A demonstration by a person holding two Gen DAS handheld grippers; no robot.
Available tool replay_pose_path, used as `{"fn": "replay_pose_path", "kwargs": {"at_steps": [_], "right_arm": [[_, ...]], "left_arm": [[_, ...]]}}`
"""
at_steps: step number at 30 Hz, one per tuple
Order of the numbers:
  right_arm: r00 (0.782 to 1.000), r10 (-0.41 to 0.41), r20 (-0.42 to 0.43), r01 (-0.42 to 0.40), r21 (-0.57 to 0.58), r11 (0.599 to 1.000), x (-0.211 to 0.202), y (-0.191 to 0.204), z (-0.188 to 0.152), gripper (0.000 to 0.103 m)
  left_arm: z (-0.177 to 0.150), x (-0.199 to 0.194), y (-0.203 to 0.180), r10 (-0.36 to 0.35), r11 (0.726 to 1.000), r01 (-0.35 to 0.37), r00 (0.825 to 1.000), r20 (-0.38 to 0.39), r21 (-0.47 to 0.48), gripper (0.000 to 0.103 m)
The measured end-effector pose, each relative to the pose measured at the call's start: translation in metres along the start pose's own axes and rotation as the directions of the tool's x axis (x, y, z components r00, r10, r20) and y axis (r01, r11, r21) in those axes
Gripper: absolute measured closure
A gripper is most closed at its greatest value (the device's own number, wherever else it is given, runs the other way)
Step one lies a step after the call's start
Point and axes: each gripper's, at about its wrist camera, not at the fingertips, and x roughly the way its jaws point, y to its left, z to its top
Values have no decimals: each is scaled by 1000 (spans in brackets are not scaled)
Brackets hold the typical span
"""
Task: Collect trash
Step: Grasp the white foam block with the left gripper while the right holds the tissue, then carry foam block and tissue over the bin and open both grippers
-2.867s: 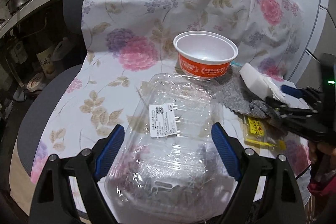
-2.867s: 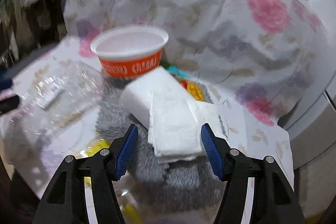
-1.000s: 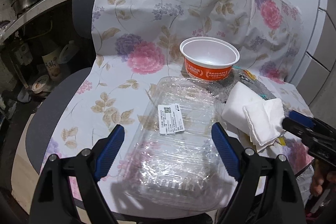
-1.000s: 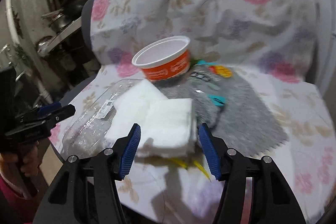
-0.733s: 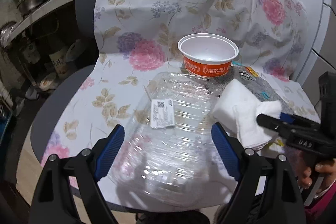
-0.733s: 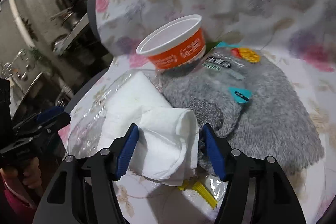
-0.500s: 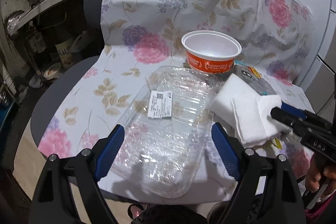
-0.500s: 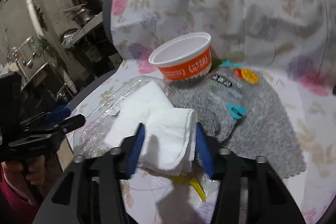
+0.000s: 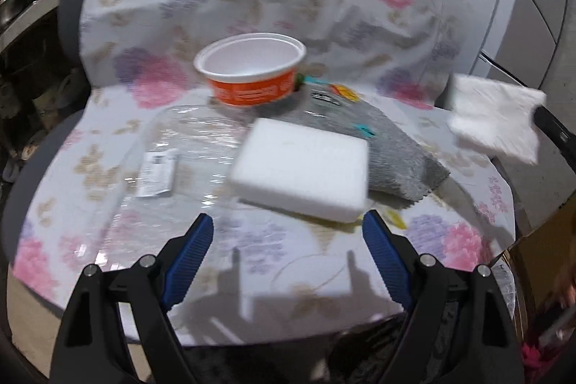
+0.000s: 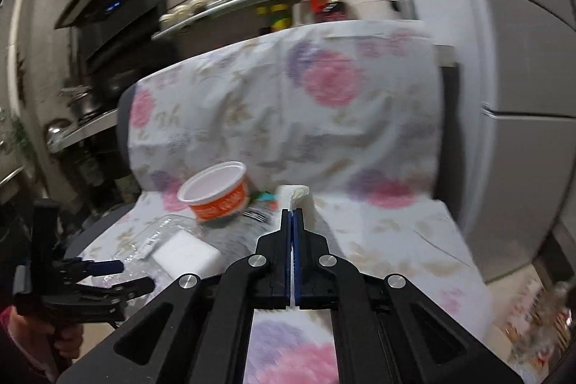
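**Napkin lifted clear in the right gripper**

The right gripper (image 10: 291, 216) is clamped on the folded white napkin (image 9: 495, 117), holding it in the air off the chair's right edge. The left gripper (image 9: 288, 236) hangs spread wide just before the white foam block (image 9: 302, 173). Half a second ago the napkin lay on that block; now the block is bare, overlapping the clear plastic tray (image 9: 180, 146) and grey cloth (image 9: 403, 153).

front cloth (image 9: 288, 276) bare | sponge (image 9: 302, 175) blocks centre (cup (image 9: 252, 74) behind)

No legible text: white print on orange cup (image 9: 252, 76) and clamshell's label (image 9: 158, 172) seemingly too blurred.
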Motion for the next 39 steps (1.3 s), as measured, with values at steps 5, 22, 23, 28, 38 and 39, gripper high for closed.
{"fn": "replay_pose_path", "kwargs": {"at_steps": [5,22,23,28,38,39], "right_arm": [[999,-35,-19,35,-5,999,-13,-6,-13,102],[999,-34,-40,37,73,997,-34,-32,-29,102],[999,-40,-35,42,76,996,-36,-34,-29,102],[997,-73,-12,74,76,994,-51,-35,-27,102],[965,-264,5,262,89,961,-113,-58,-32,102],[957,-291,4,290,91,953,-121,-62,-34,102]], "left_arm": [[2,21,-18,28,999,-28,1000,-12,-39,17],[5,18,-32,20,999,-24,996,83,38,71],[5,9,-30,10,999,-15,995,103,42,71],[5,-31,-33,-90,994,76,980,177,82,71],[-5,-62,-108,-322,921,258,926,198,291,70],[-7,-63,-115,-339,913,272,920,194,304,70]]}}
